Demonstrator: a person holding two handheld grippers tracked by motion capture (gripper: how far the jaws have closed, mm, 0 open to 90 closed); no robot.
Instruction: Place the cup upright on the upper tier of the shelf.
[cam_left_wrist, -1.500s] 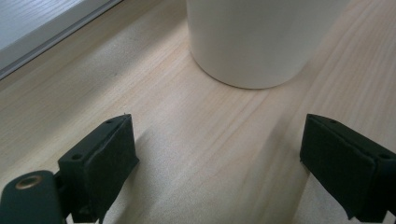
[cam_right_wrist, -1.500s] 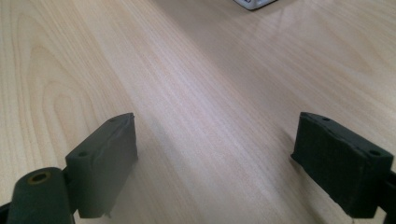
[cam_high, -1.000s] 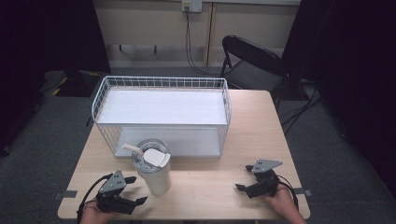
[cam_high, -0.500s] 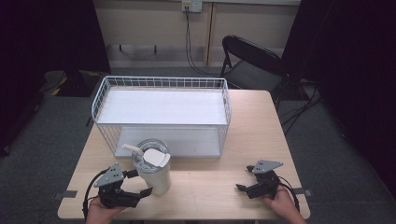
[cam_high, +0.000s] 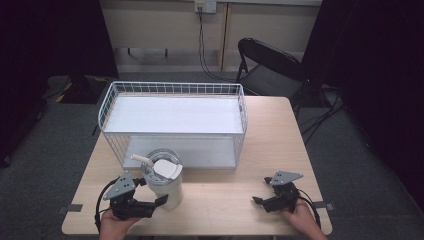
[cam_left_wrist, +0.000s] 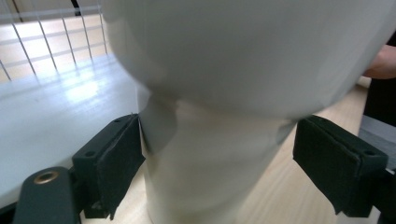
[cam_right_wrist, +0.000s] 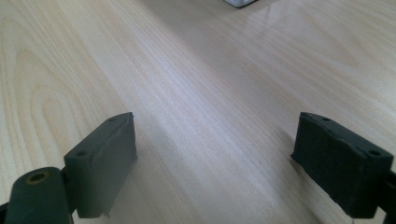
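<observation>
the left gripper (cam_high: 150, 204) lies low at the near left of the wooden table (cam_high: 270, 130), held in the person's left hand (cam_high: 115, 223), with its jaws spread wide on either side of the white tumbler (cam_high: 164, 186); in the left gripper view the tumbler's narrow base (cam_left_wrist: 205, 172) stands between the two black pads (cam_left_wrist: 116, 158), the left pad just at its wall and the right pad clear of it, so the cup is straddled but not squeezed. the tumbler stands upright near the front edge, with a lid and a white straw (cam_high: 141, 160) leaning to the left, just in front of the white wire basket (cam_high: 172, 89), which sits across the middle of the table with a white shelf inside. the right gripper (cam_high: 261, 201) rests at the near right, well apart from the cup, in the right hand (cam_high: 300, 220), its jaws parted wide over bare wood. a black folding chair (cam_high: 270, 65) stands beyond the table's far right corner
</observation>
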